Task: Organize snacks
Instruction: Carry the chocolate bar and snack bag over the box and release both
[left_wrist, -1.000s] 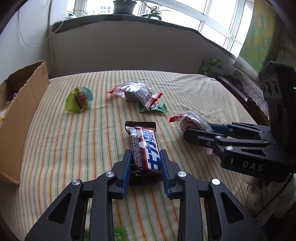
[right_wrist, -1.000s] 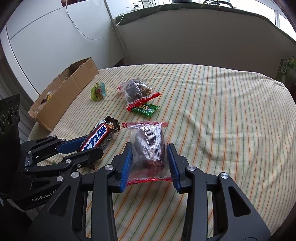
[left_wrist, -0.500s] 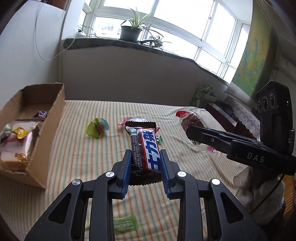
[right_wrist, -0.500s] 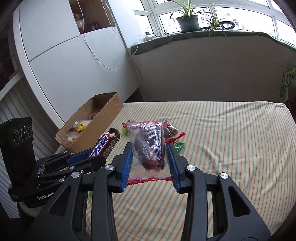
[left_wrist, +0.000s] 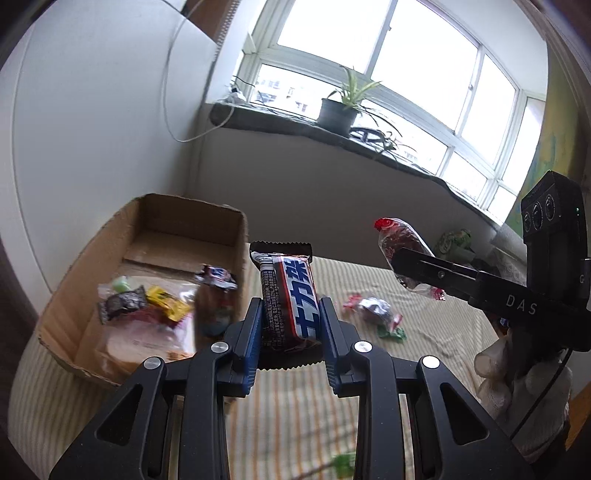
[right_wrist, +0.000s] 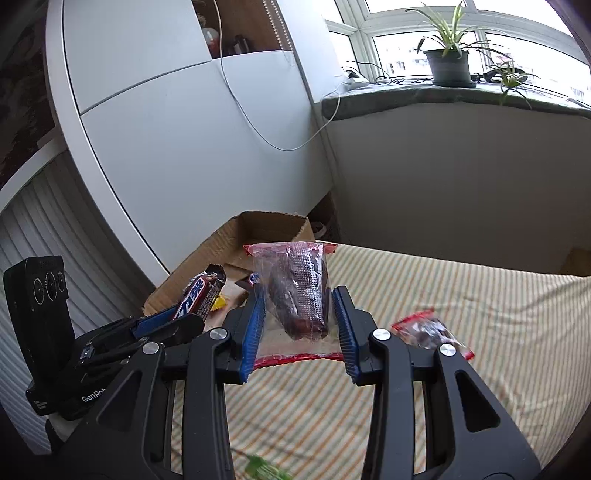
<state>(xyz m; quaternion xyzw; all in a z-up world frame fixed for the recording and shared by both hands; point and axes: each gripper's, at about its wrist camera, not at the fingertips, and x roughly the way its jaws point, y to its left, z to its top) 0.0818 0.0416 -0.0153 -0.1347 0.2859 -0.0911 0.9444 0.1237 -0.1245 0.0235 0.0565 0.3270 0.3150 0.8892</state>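
Snacks are being carried toward the cardboard box (left_wrist: 147, 236), one in each tool. The left gripper (left_wrist: 291, 321) is being held clamped on a chocolate bar (left_wrist: 288, 295), gripped across its width at the lower half, with the upper end standing free above the pads. The right gripper (right_wrist: 299, 310) is being held clamped on a clear red-edged packet (right_wrist: 295, 288) with dark contents, pinched at its sides so that the film is bulging between the pads. Both loads are being held in the air above the striped cloth (right_wrist: 480, 302); the box is lying to the far left at the cloth's edge, already partly filled with wrapped items (left_wrist: 147, 306). Another red-edged packet (left_wrist: 373, 310) and a small green wrapper (left_wrist: 391, 334) are lying loose on the cloth to the right of the box. Judgement: the step in hand is transport to the box, with release not yet begun. For a clean drop, each tool is best brought fully over the open top, past the near wall, before the pads are parted; the bar is best lowered flat into the vacant far half of the box. Releases are best staggered so that the two tools are not crowding each other over the opening. The soft packet may slip if the grip is being relaxed early.
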